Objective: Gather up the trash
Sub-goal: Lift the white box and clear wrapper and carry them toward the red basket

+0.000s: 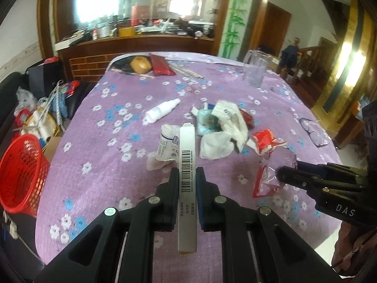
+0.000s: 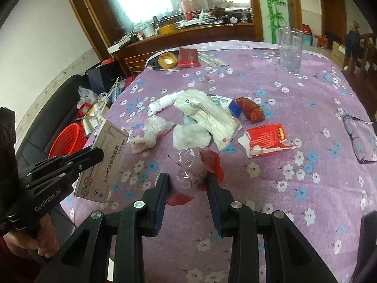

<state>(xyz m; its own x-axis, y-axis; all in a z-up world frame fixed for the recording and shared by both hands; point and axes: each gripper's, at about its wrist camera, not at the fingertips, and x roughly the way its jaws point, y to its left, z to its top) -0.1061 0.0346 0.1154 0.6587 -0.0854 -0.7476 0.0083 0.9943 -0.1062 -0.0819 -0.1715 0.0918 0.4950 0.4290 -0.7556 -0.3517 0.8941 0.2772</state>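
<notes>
Risk first. The box point(image 1: 187, 162) is pinched edge-on between the clenched fingers of the left gripper point(image 1: 187, 174), which grip only its thin sides near mid-length. It is a flattened white carton with a barcode on the narrow face and printed text on the broad face; both end flaps are open. Held so narrowly, it could pivot or slide out if swung fast toward the basket point(image 1: 22, 172), a red mesh bin standing off the table's left edge, below table level. A drop short of the rim would put it on the floor or the dark sofa.

The wrapper point(image 2: 195, 167), crumpled clear film with red parts, sits between the fingers of the right gripper point(image 2: 188, 184), which grasp it at partial width. The film is slippery and springy; only a bunched part is caught, and loose tails hang near and far of the grip. It may creep out or snag.

Both items are lifted above the purple flowered table point(image 1: 99, 176).

Remaining trash lies at table centre: tissues point(image 2: 188, 136), a white packet point(image 2: 212, 118), a red packet point(image 2: 268, 139), a small white bottle point(image 2: 162, 102). Glasses point(image 2: 358, 139) at the right edge and a clear jug point(image 2: 289, 49) far right are judged not trash; a careless sweep could take them.
</notes>
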